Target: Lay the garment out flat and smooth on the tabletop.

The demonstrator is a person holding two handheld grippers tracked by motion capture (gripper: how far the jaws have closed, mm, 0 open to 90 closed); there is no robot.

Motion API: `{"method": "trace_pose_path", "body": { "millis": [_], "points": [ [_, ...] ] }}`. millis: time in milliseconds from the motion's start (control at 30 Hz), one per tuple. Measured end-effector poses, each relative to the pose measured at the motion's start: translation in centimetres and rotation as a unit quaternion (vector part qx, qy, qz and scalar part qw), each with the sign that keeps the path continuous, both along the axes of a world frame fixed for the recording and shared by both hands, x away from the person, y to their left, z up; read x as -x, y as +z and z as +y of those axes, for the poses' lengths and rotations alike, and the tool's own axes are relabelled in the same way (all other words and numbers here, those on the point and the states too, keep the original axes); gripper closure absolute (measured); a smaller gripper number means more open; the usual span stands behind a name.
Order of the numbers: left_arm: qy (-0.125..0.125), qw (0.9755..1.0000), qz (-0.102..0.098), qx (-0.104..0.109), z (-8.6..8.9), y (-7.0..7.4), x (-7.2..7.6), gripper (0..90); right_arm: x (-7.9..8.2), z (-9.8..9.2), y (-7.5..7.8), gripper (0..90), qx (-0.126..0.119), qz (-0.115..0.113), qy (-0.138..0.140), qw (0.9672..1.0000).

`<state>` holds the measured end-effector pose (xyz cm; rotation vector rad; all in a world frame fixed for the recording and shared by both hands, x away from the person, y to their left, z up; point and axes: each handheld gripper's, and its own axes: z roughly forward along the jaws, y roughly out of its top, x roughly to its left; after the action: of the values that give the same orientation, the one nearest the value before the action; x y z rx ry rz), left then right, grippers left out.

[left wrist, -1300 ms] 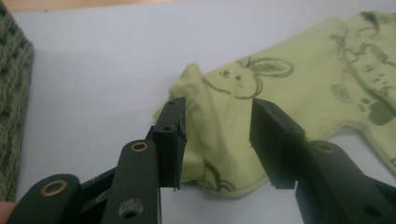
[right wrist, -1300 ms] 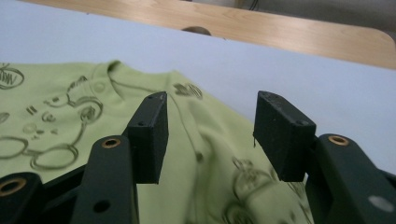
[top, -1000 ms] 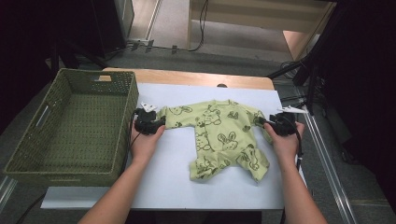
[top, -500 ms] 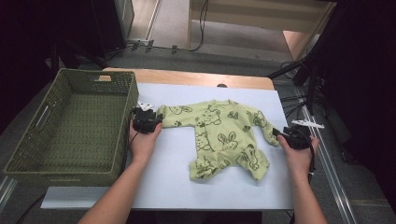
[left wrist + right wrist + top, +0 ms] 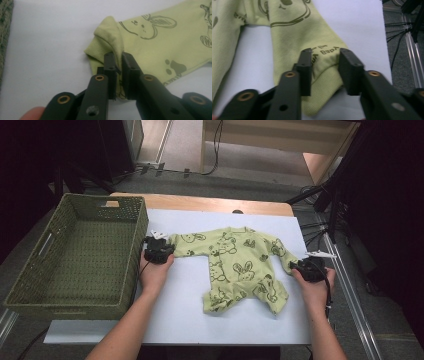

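Observation:
A light green baby suit (image 5: 240,265) with dark animal prints lies spread flat on the white table top (image 5: 190,320). My left gripper (image 5: 170,245) is at the end of its left sleeve. In the left gripper view its jaws (image 5: 119,56) have just been closing and now pinch a fold of the sleeve cuff (image 5: 112,30) between the pads. My right gripper (image 5: 296,266) is at the end of the right sleeve. Its jaws (image 5: 324,56) have just been closing and straddle the sleeve cuff (image 5: 324,85), still apart with the cloth between them.
A large green woven basket (image 5: 80,255) stands on the left, right beside my left hand. The table's right edge and a metal rail (image 5: 350,295) run close to my right hand. Cables lie on the floor behind and to the right.
My right hand has slid toward the near right, to the end of the right sleeve. My left hand has stayed at the left sleeve.

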<state>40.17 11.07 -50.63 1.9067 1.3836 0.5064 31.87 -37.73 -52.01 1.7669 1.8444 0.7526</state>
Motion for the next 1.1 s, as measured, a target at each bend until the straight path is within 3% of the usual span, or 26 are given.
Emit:
{"method": "trace_pose_path", "body": {
  "millis": [67, 133, 233, 300, 333, 367, 433, 567, 633, 733, 867, 967, 1000, 1100],
  "points": [
    [0.004, 1.0000, -0.004, -0.007, -0.1, 0.1, 0.1, 85.4, -0.1, -0.5, 0.1, 76.9, -0.009, 0.004, 0.001, 0.9999],
    [0.012, 0.9996, -0.018, -0.018, -0.1, 0.4, 0.2, 85.5, -0.2, -0.9, 0.3, 80.0, -0.001, 0.002, 0.006, 1.0000],
    [0.030, 0.9982, -0.048, -0.023, 0.1, 1.0, 0.3, 85.4, 0.0, -1.7, 1.0, 80.3, 0.022, -0.040, -0.018, 0.9988],
    [0.037, 0.9978, -0.052, -0.019, 0.2, 1.1, 0.3, 84.0, 0.1, -2.5, 1.5, 80.0, 0.008, -0.074, -0.027, 0.9969],
    [0.038, 0.9982, -0.043, -0.017, 0.2, 0.9, 0.2, 80.7, 0.0, -2.9, 1.6, 78.9, -0.002, -0.080, -0.022, 0.9966],
    [0.036, 0.9988, -0.030, -0.014, 0.2, 0.6, 0.1, 74.1, -0.3, -3.2, 1.5, 76.0, -0.011, -0.074, -0.015, 0.9971],
    [0.028, 0.9994, -0.015, -0.009, 0.2, 0.2, 0.1, 61.8, -0.7, -3.4, 1.4, 62.0, -0.021, -0.060, -0.006, 0.9980],
    [0.011, 0.9997, -0.015, 0.015, 0.0, 0.7, 0.8, 47.4, -0.7, -2.8, 1.9, 42.1, -0.041, -0.062, 0.018, 0.9971],
    [-0.007, 0.9992, -0.013, 0.036, -0.2, 1.0, 1.3, 43.8, -0.4, -2.2, 2.3, 34.1, -0.061, -0.070, 0.040, 0.9949],
    [-0.032, 0.9982, -0.010, 0.050, -0.5, 1.3, 1.9, 32.3, 0.0, -1.2, 2.8, 19.1, -0.087, -0.076, 0.064, 0.9912],
    [-0.063, 0.9953, -0.015, 0.072, -0.7, 1.8, 2.9, 16.3, 0.8, 0.3, 3.6, 3.2, -0.100, -0.079, 0.102, 0.9866],
    [-0.088, 0.9933, -0.018, 0.073, -1.1, 1.9, 3.7, 5.3, 1.6, 1.3, 4.1, 0.0, -0.117, -0.085, 0.127, 0.9812],
    [-0.102, 0.9916, -0.018, 0.077, -1.1, 1.9, 3.9, 0.9, 1.9, 1.6, 4.2, 0.0, -0.118, -0.087, 0.132, 0.9803],
    [-0.127, 0.9879, -0.032, 0.083, -1.3, 2.0, 4.9, 0.0, 2.8, 2.7, 4.5, 0.0, -0.112, -0.086, 0.139, 0.9802]
  ]
}}
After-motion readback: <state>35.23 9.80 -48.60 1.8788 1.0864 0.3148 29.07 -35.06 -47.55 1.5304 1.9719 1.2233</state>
